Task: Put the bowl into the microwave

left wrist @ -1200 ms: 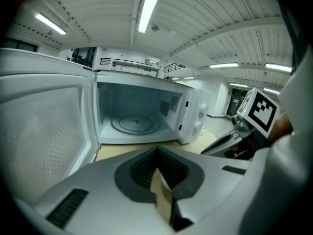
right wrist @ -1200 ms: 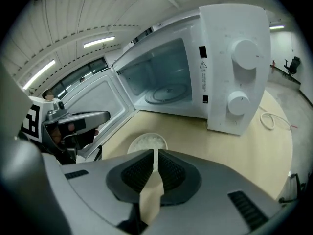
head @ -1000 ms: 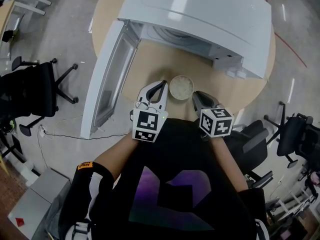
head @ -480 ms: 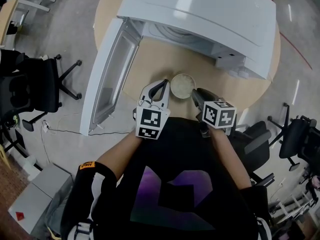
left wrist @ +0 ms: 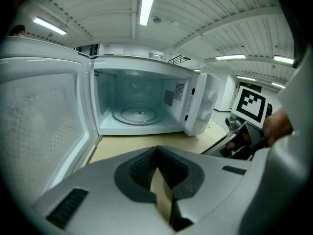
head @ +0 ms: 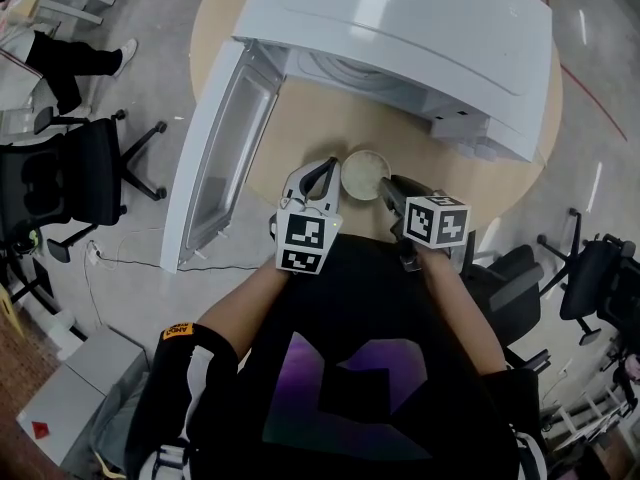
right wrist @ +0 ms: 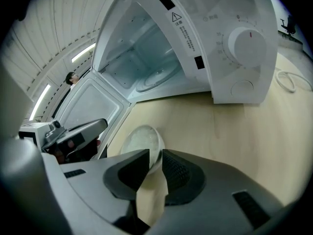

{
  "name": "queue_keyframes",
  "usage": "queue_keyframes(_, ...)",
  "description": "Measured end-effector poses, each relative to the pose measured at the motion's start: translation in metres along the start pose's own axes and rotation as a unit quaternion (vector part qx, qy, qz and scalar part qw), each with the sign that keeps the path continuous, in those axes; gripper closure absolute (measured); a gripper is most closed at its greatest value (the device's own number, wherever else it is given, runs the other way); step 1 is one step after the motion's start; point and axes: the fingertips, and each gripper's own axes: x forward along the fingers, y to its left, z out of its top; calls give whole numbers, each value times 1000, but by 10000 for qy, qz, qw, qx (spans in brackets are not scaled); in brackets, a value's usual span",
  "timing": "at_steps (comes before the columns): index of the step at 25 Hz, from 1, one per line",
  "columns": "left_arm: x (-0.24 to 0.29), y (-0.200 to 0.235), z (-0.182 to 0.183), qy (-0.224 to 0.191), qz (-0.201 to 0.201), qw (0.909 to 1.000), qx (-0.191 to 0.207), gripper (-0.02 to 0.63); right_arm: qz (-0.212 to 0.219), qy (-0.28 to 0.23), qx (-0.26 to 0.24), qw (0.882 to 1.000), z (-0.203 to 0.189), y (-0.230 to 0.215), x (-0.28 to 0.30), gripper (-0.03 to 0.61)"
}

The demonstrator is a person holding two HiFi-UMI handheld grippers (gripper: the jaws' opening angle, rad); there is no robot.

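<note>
A small white bowl (head: 365, 173) (right wrist: 142, 140) sits on the round wooden table (head: 400, 133) in front of the white microwave (head: 400, 28) (left wrist: 142, 111). The microwave's door (head: 225, 158) hangs wide open to the left, and the glass turntable (left wrist: 136, 115) inside is bare. My right gripper (head: 392, 184) (right wrist: 155, 153) is at the bowl's right side, with its jaws closed on the rim. My left gripper (head: 328, 173) (left wrist: 156, 151) hovers just left of the bowl, shut with nothing in it.
Black office chairs (head: 70, 183) (head: 590, 268) stand on the floor at both sides of the table. A person (head: 70, 53) is at the far left. A white cable (right wrist: 286, 80) lies on the table right of the microwave.
The right gripper has slid forward and left until it reached the bowl's rim. The left gripper and the bowl have hardly moved. A person has come into view at far left.
</note>
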Motion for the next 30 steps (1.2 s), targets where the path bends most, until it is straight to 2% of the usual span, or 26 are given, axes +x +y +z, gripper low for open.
queue_keyframes(6,3,7,-4,62,107,9999,-54,569,176,95,137,9997,-3,-1,6,511)
queue_keyframes(12,4,13,-11,156,185,9994,-255,569,462,-3,685,9966,-4,-5,5,511)
queue_keyframes(20,4,17,-14,199,232,9993,-199,569,458,-162,1048,9933,-2,-10,4,520)
queue_keyframes(30,-1,17,-13,199,211,9995,-116,569,419,-202,1127,9925,0,-9,1,532)
